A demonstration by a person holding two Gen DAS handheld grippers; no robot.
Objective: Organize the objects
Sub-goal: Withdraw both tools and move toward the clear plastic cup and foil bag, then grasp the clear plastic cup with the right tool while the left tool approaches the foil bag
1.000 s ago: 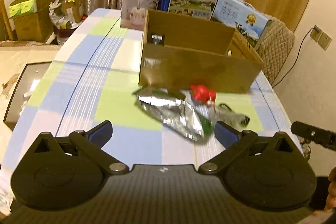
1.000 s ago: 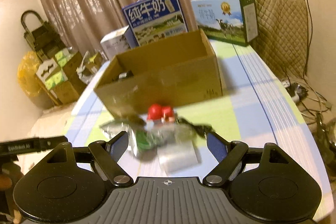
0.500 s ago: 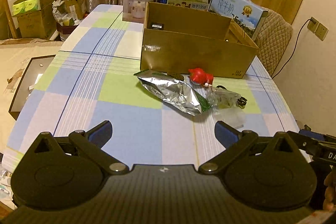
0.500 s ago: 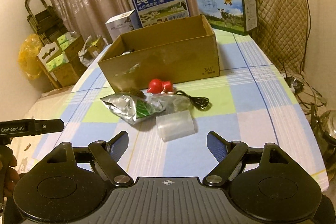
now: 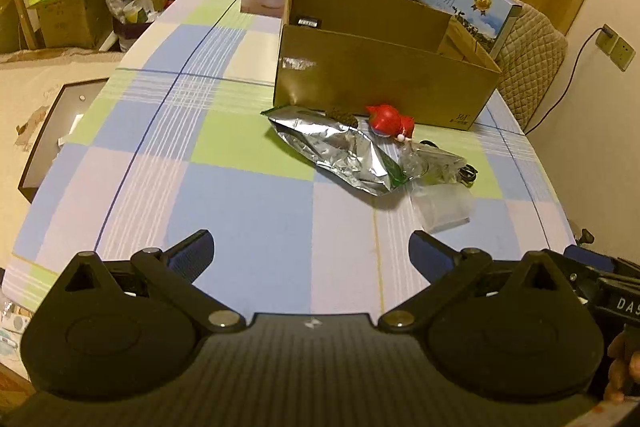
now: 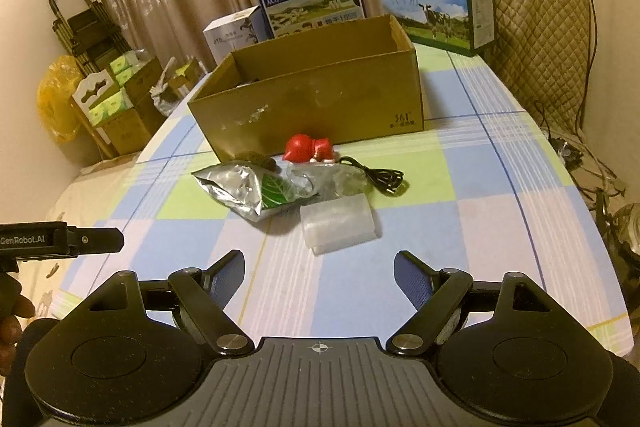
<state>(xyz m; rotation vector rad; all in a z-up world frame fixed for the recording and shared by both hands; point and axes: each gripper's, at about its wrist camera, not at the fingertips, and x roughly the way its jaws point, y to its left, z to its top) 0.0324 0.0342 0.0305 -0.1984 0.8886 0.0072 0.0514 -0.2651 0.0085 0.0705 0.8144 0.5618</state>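
The foil pouch [image 5: 340, 155] is light, crinkly and likely slippery; grip a flat edge. It lies on the bench [image 5: 224, 195], just before the cardboard box [image 5: 380, 83] and beside the red figurine [image 5: 386, 119]. Left tongs [image 5: 311, 251] and right tongs [image 6: 319, 273] are spread apart, empty, well short of it.

Left gripper [image 5: 311, 251] jaws spread – foil bag [image 5: 340, 151] ahead, untouched.
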